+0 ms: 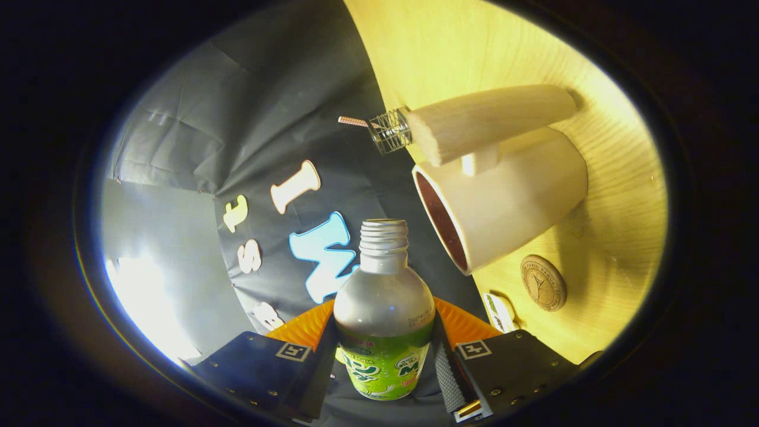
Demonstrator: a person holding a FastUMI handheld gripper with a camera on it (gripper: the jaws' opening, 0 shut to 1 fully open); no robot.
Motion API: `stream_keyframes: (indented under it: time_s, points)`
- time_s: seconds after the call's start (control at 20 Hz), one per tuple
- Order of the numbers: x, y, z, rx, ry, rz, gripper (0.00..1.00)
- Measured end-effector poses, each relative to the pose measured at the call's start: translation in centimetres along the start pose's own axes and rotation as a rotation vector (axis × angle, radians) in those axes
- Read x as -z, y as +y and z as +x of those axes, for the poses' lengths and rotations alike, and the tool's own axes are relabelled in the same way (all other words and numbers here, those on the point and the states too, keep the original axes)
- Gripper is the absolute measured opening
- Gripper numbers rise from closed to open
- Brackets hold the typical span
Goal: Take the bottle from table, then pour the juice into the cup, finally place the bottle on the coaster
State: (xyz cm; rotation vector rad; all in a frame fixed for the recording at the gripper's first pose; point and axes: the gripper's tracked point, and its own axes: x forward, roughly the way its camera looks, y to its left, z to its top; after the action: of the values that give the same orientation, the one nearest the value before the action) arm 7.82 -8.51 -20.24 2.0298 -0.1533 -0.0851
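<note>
Bottle (384, 308), uncapped, clamped at its body between both fingers of gripper (384, 362), tipped sideways so its open neck nears the mouth of cup (498, 207) for pouring; coaster (543, 283) lies bare on table (616, 196) beside cup.

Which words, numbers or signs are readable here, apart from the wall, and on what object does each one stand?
Nothing reads clearly enough to quote.
Juice bottle, clamped between the gripper's jaws: label lettering stylised and partly covered; the small printed code above it is too small.
Round coaster: embossed ring of letters, too small.
Small packet beside the coaster: print blurred.
Square markers on the gripper: patterns, not words.
</note>
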Motion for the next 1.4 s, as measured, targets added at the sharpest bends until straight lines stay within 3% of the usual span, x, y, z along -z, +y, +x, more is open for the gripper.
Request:
stream_keyframes:
  time_s: [0.4,1.25,1.4]
  points:
    - [0.1,1.0,0.3,0.001,0.048,-0.218,0.74]
    - [0.0,4.7,-0.9,-0.048,0.043,-0.53,0.74]
    - [0.7,5.4,-0.6,-0.051,0.041,-0.643,0.74]
